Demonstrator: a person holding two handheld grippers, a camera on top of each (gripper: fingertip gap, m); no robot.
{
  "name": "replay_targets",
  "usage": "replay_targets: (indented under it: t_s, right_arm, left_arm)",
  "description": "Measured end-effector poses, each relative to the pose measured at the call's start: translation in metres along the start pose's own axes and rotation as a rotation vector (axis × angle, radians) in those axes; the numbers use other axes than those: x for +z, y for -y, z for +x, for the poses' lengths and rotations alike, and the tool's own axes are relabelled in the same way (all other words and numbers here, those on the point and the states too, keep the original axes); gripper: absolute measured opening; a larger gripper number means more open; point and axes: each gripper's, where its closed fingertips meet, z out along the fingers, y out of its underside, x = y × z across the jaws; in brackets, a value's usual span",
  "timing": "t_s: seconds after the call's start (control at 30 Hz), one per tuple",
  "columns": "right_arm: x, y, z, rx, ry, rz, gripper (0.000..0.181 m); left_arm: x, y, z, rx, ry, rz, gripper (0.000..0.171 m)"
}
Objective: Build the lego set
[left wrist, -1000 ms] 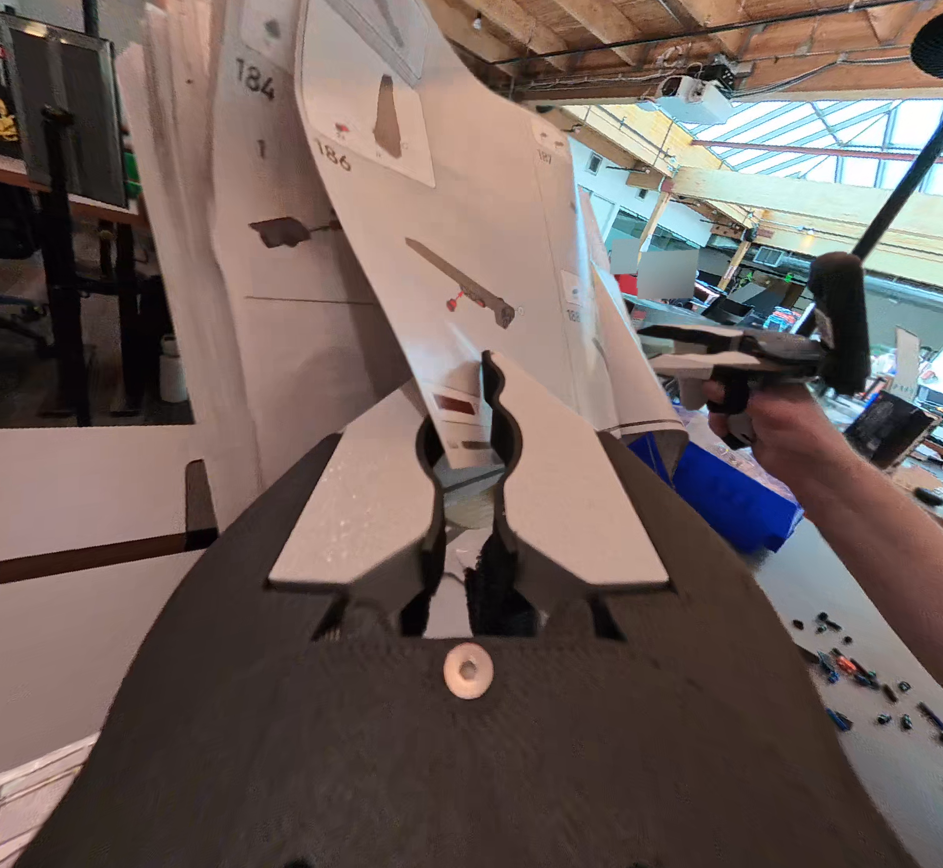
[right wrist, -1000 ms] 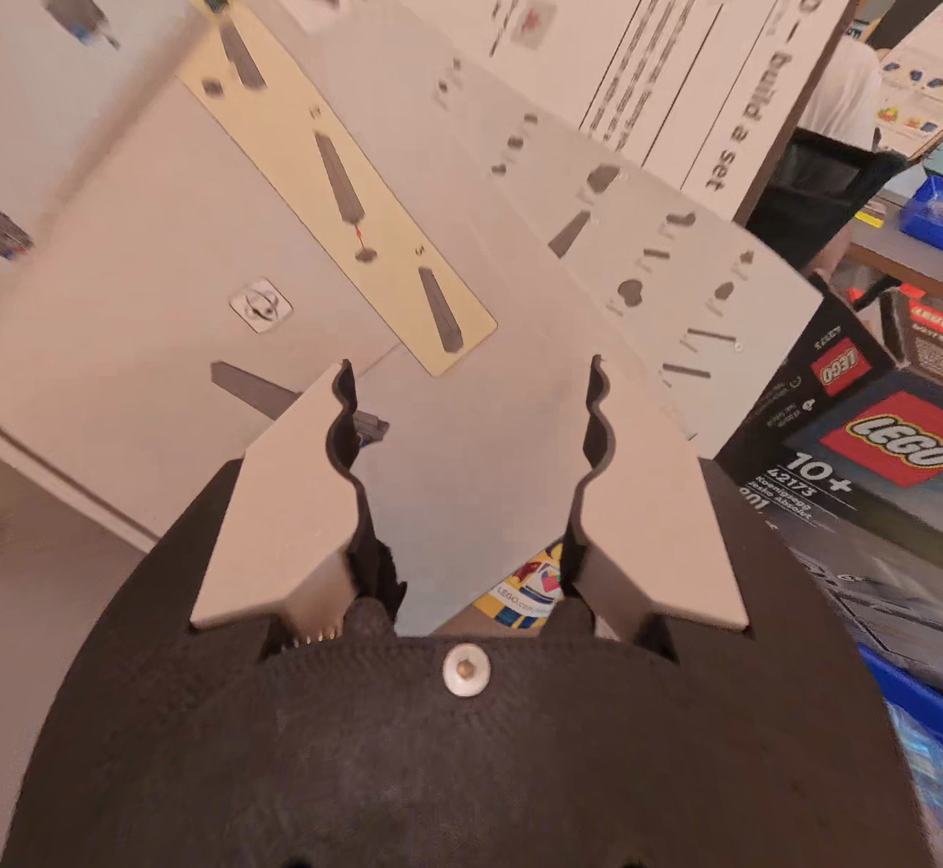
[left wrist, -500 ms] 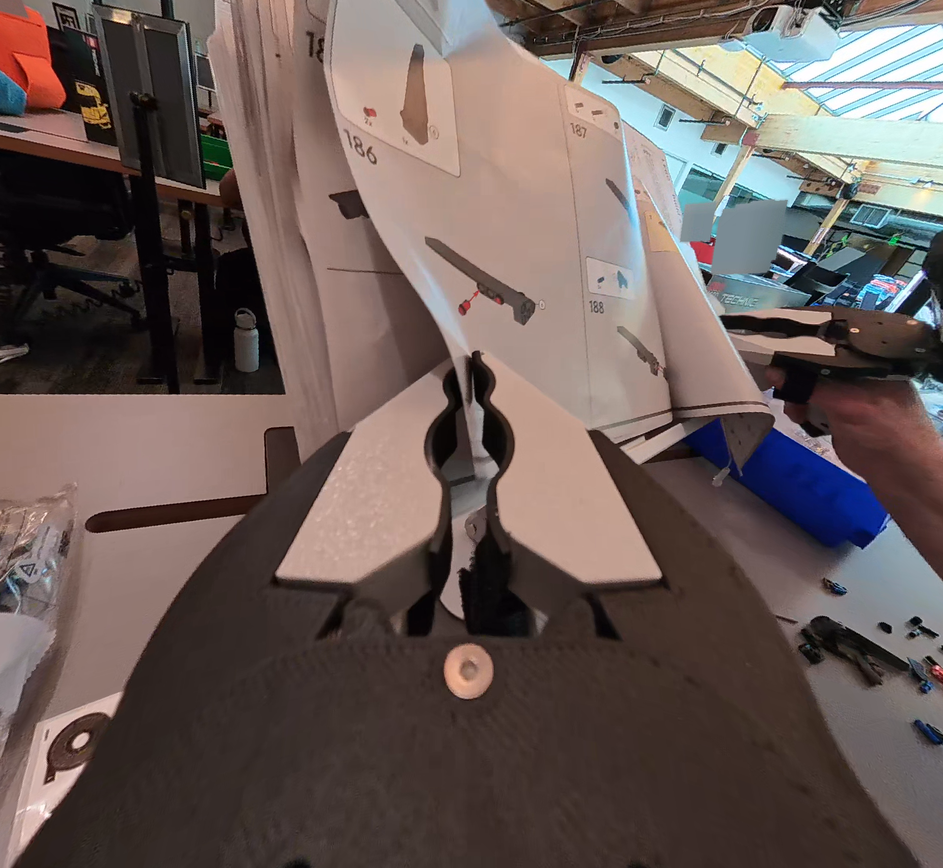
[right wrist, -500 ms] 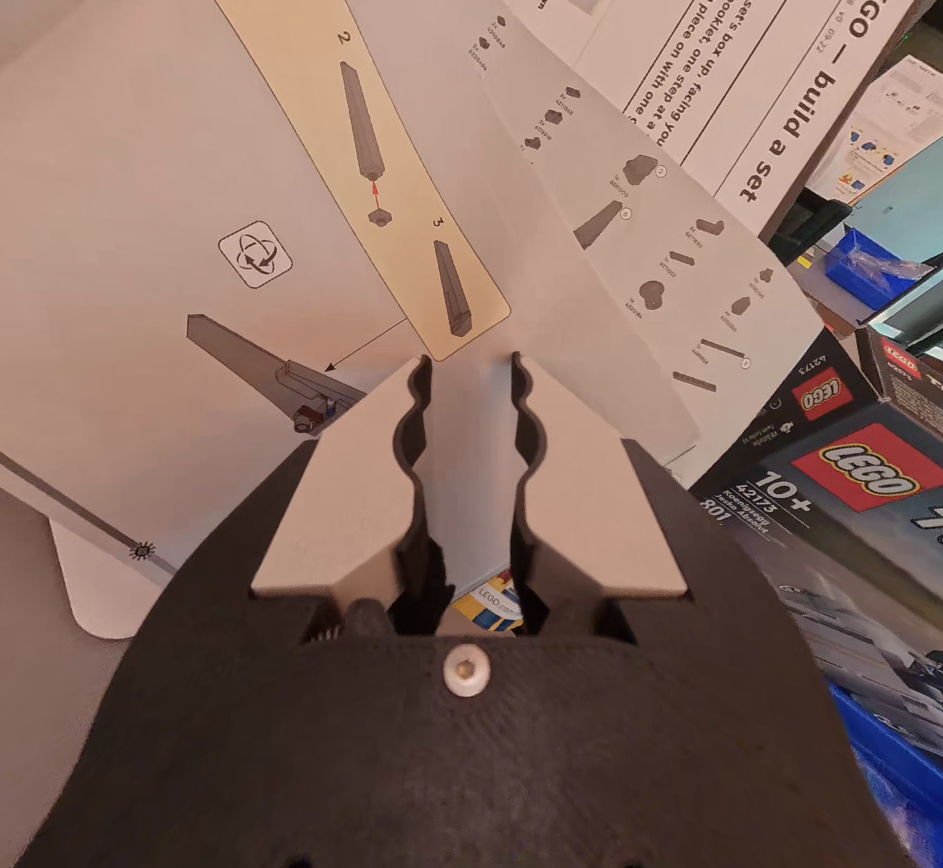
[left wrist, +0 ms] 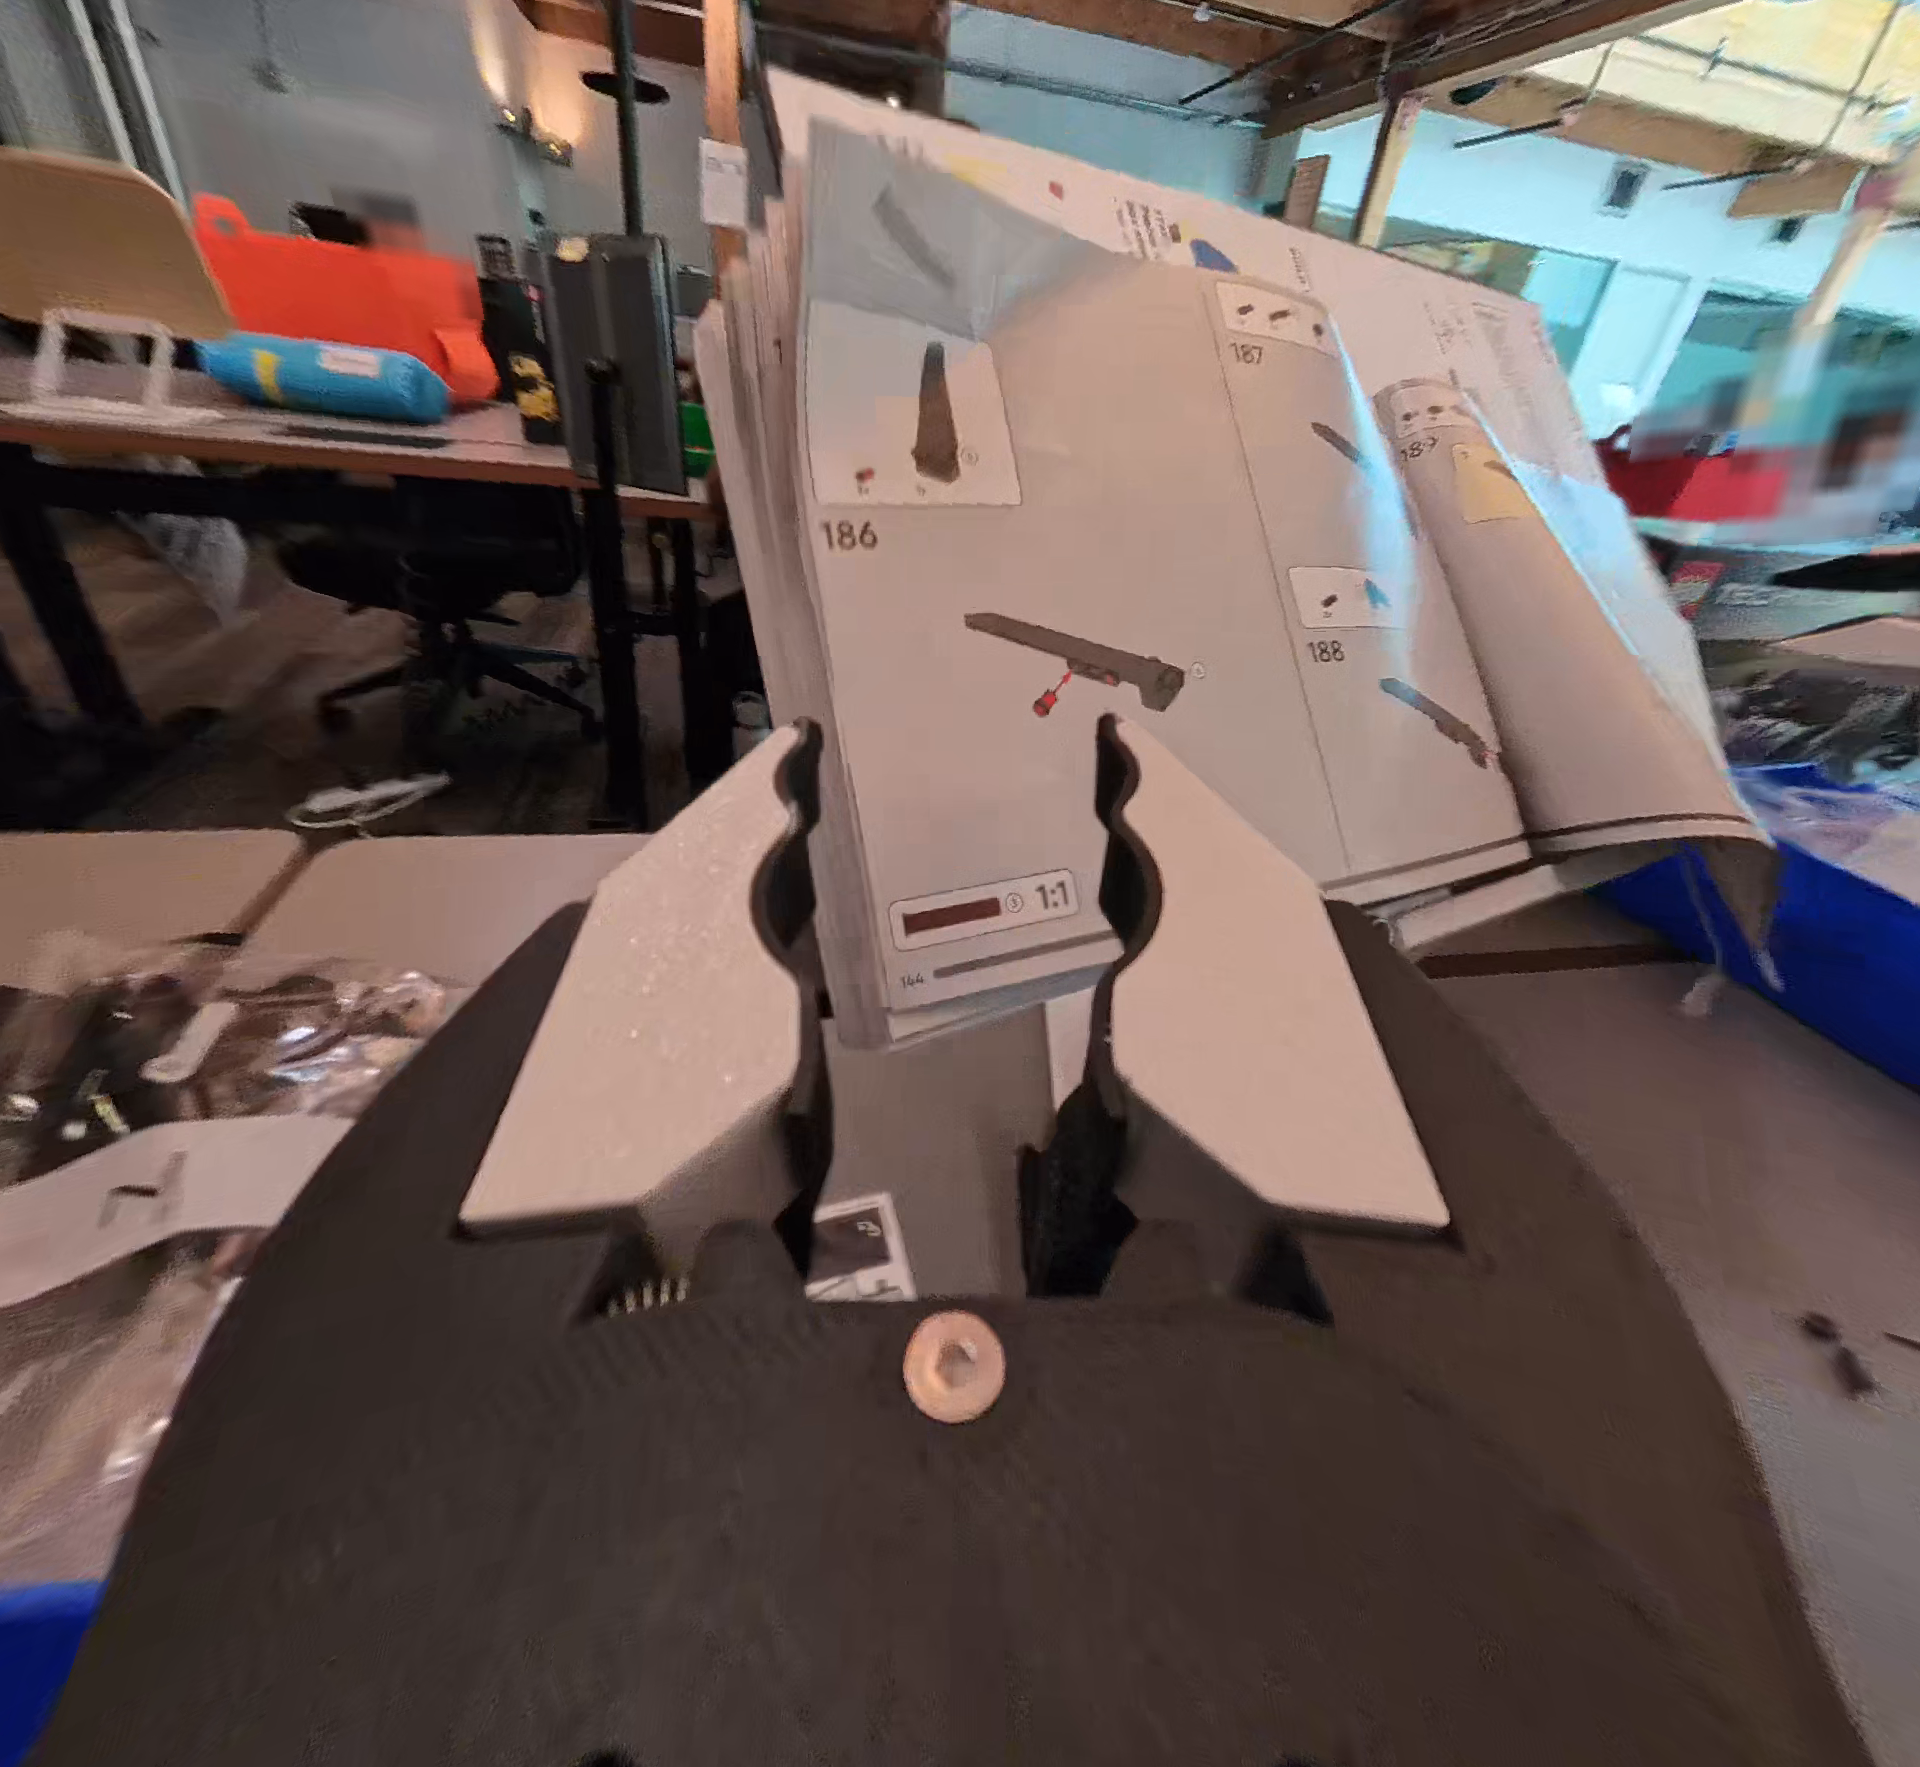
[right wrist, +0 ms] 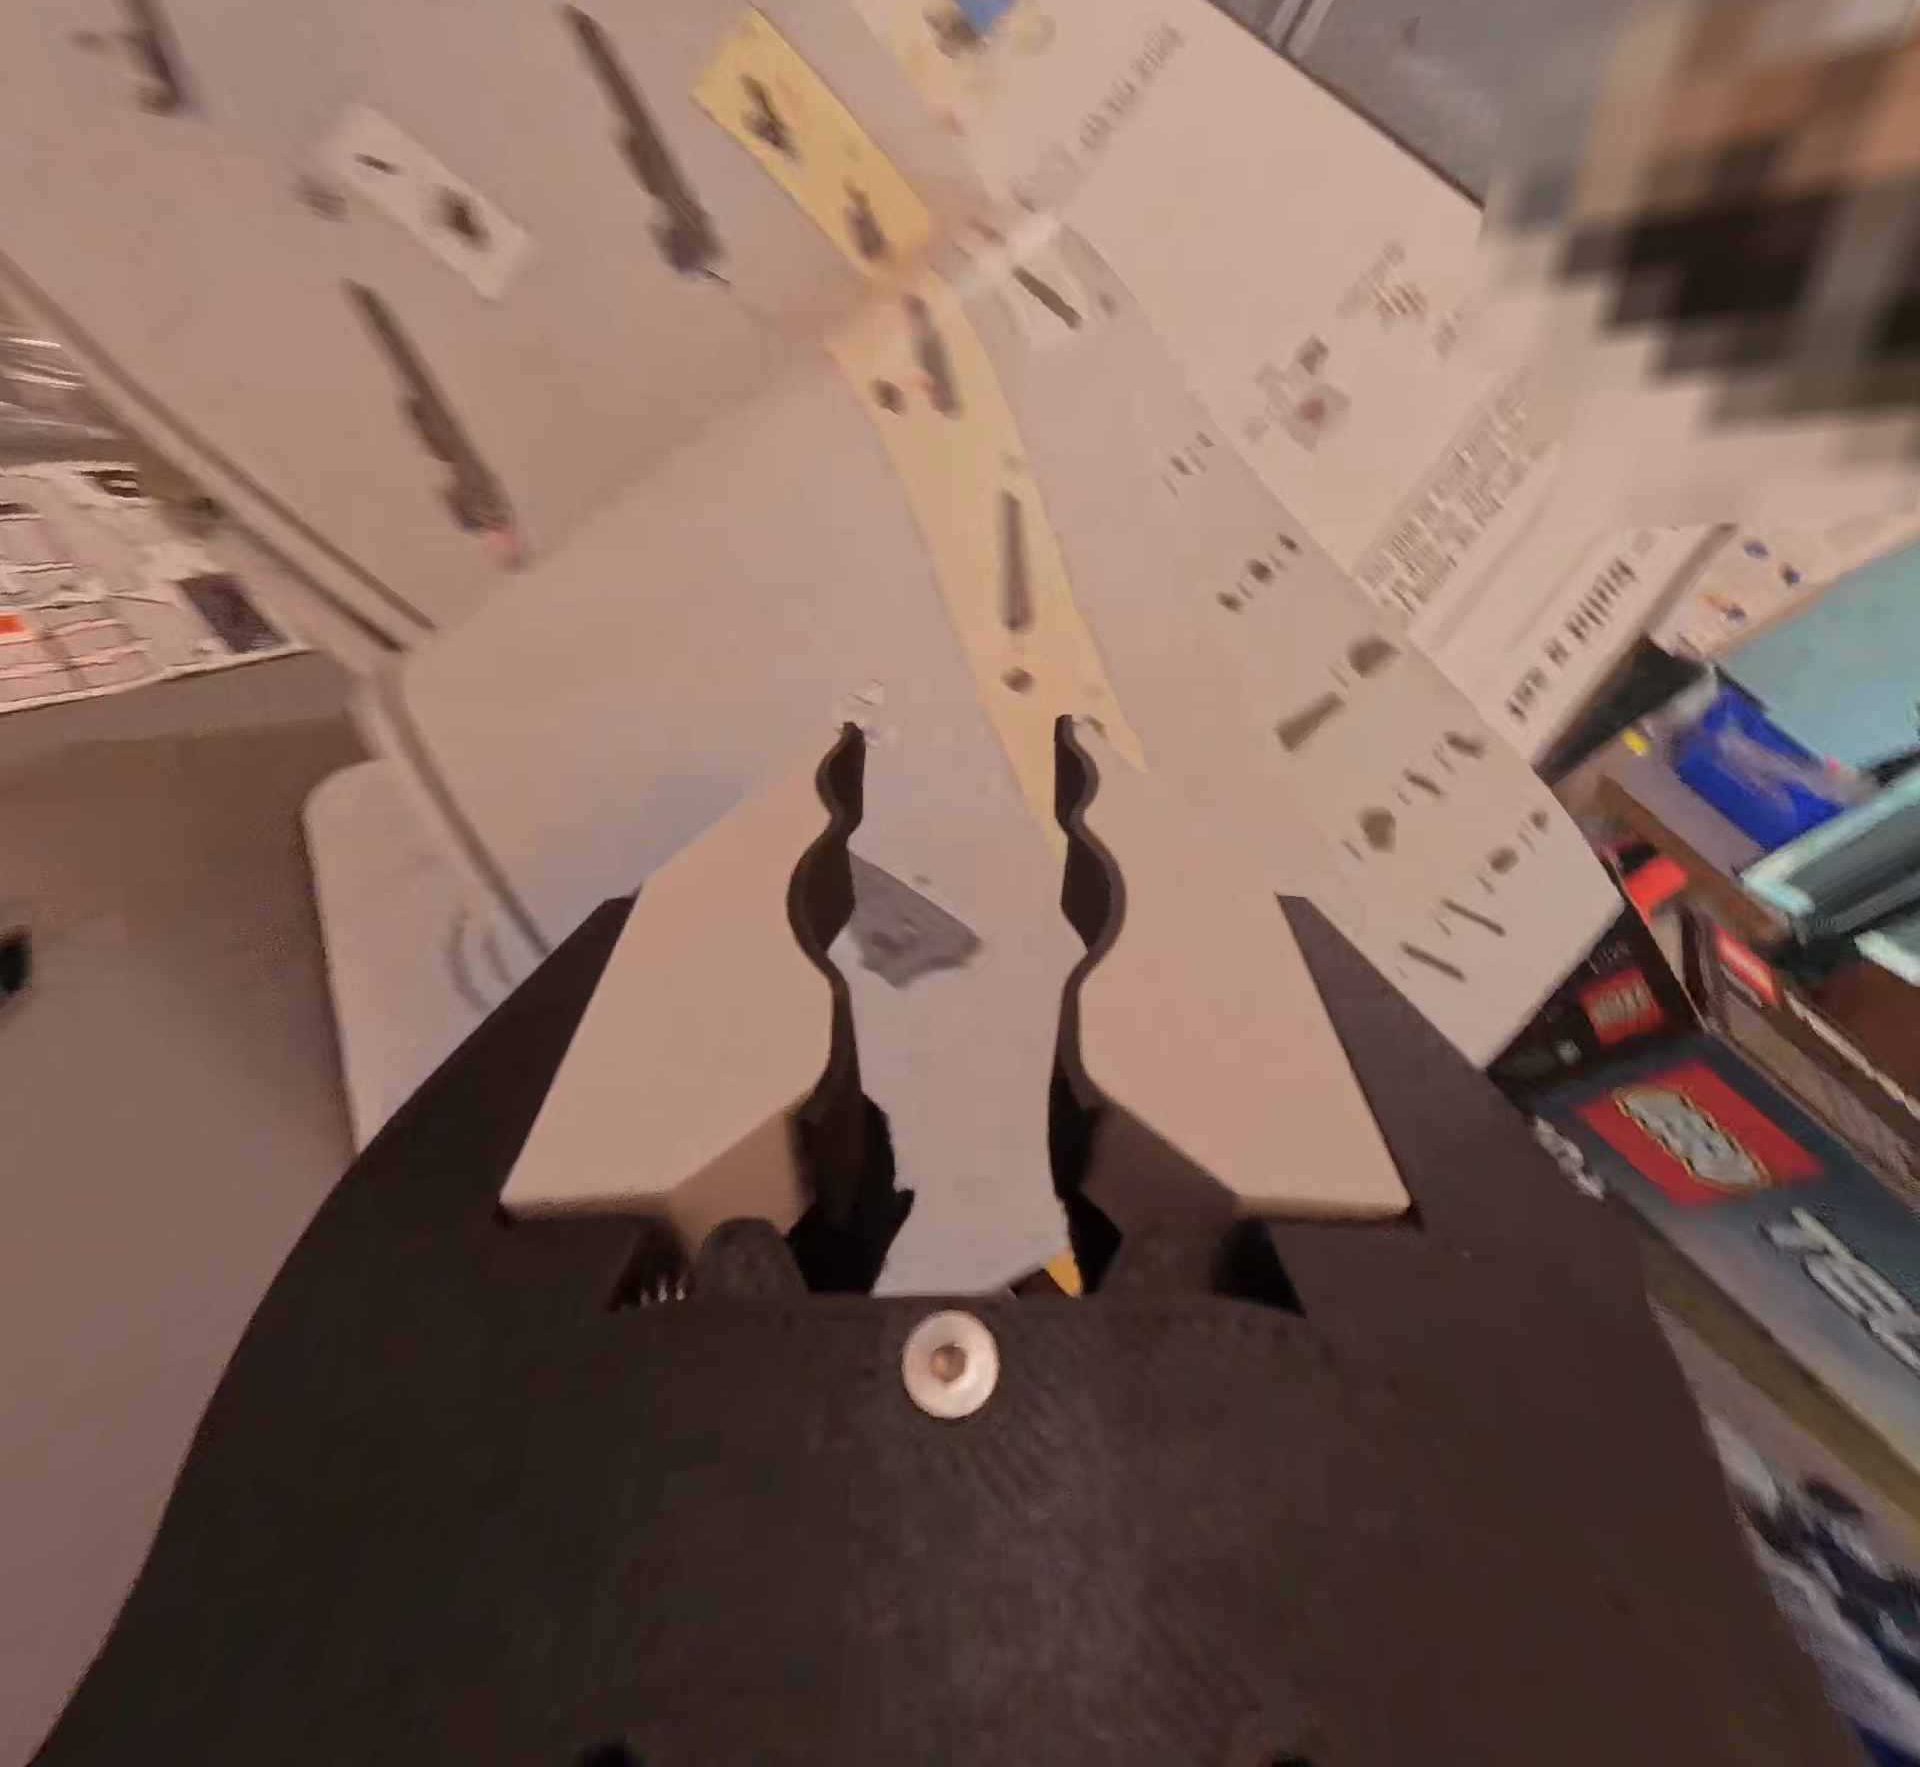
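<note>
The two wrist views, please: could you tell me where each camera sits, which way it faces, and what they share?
Left wrist view: on the left claw, looking level across the table at the propped-up instruction booklet; only its own open claw shows.
Right wrist view: on the right claw, close to the booklet's blurred pages, Lego boxes at right; only its own open claw shows.
Shared: the booklet.

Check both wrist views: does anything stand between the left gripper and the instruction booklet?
Nothing visible does. The left gripper, jaws open, faces the instruction booklet directly; the booklet's lower left corner shows in the gap between its fingers.
</note>
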Motion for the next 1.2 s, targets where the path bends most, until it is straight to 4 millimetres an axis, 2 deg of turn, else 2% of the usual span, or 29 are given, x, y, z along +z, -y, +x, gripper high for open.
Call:
replay_targets:
  t_s: [0.07, 0.1, 0.13, 0.2, 0.27, 0.33, 0.37, 0.43, 0.47, 0.5, 0.57, 0.6, 0.67, 0.77, 0.87, 0.93, 1.03, 1.13, 1.2]
  right_arm:
    - [-0.002, 0.022, -0.04, -0.075, 0.091, 0.042, 0.026]
    - [0.0, 0.028, -0.06, -0.113, 0.132, 0.045, 0.021]
    - [0.002, 0.033, -0.08, -0.148, 0.176, 0.05, 0.019]
    - [0.009, 0.037, -0.114, -0.211, 0.253, 0.048, 0.014]
    - [0.024, 0.021, -0.125, -0.289, 0.258, -0.046, 0.008]
    - [0.036, 0.006, -0.124, -0.301, 0.252, -0.101, 0.003]
    - [0.038, 0.004, -0.119, -0.285, 0.236, -0.091, 0.0]
    - [0.04, -0.004, -0.103, -0.162, 0.237, -0.116, 0.0]
    - [0.039, -0.005, -0.098, -0.071, 0.271, -0.102, 0.0]
    - [0.039, -0.007, -0.087, 0.002, 0.268, -0.088, 0.0]
    - [0.038, -0.024, -0.065, 0.013, 0.216, -0.134, 0.0]
    - [0.036, -0.028, -0.059, 0.015, 0.21, -0.138, 0.0]
    - [0.031, -0.029, -0.054, 0.034, 0.22, -0.126, 0.001]
    - [0.02, -0.024, -0.046, 0.028, 0.184, -0.109, 0.009]
    - [0.005, -0.012, -0.048, 0.007, 0.171, -0.088, 0.012]
    - [-0.007, 0.002, -0.056, -0.012, 0.186, -0.043, 0.011]
    - [-0.026, 0.016, -0.076, -0.041, 0.229, -0.034, 0.014]
    - [-0.046, 0.024, -0.101, -0.069, 0.297, -0.049, 0.028]
    - [-0.061, 0.031, -0.118, -0.098, 0.325, -0.036, 0.028]
  left_arm:
    - [-0.009, 0.011, 0.012, 0.139, 0.057, 0.023, 0.053]
    - [-0.012, 0.016, 0.028, 0.207, 0.049, 0.038, 0.047]
    - [-0.012, 0.019, 0.049, 0.261, 0.005, 0.047, 0.038]
    - [-0.006, 0.015, 0.093, 0.348, -0.1, 0.029, 0.036]
    - [0.008, -0.002, 0.132, 0.428, -0.206, -0.038, 0.029]
    - [0.025, -0.023, 0.154, 0.477, -0.277, -0.124, 0.028]
    - [0.036, -0.032, 0.149, 0.498, -0.246, -0.164, 0.028]
    - [0.056, -0.051, 0.123, 0.462, -0.183, -0.267, 0.026]
    - [0.062, -0.058, 0.112, 0.404, -0.185, -0.303, 0.023]
    - [0.064, -0.057, 0.107, 0.351, -0.211, -0.278, 0.011]
    - [0.062, -0.054, 0.1, 0.291, -0.242, -0.268, 0.001]
    - [0.06, -0.052, 0.098, 0.292, -0.233, -0.266, 0.003]
    - [0.055, -0.043, 0.097, 0.324, -0.199, -0.235, 0.025]
    - [0.041, -0.035, 0.105, 0.332, -0.233, -0.207, 0.028]
    - [0.02, -0.032, 0.109, 0.346, -0.24, -0.204, 0.029]
    - [0.002, -0.038, 0.113, 0.378, -0.259, -0.227, 0.03]
    - [-0.03, -0.053, 0.115, 0.459, -0.265, -0.263, 0.03]
    - [-0.065, -0.072, 0.115, 0.489, -0.284, -0.309, 0.035]
    - [-0.088, -0.081, 0.112, 0.5, -0.286, -0.331, 0.039]
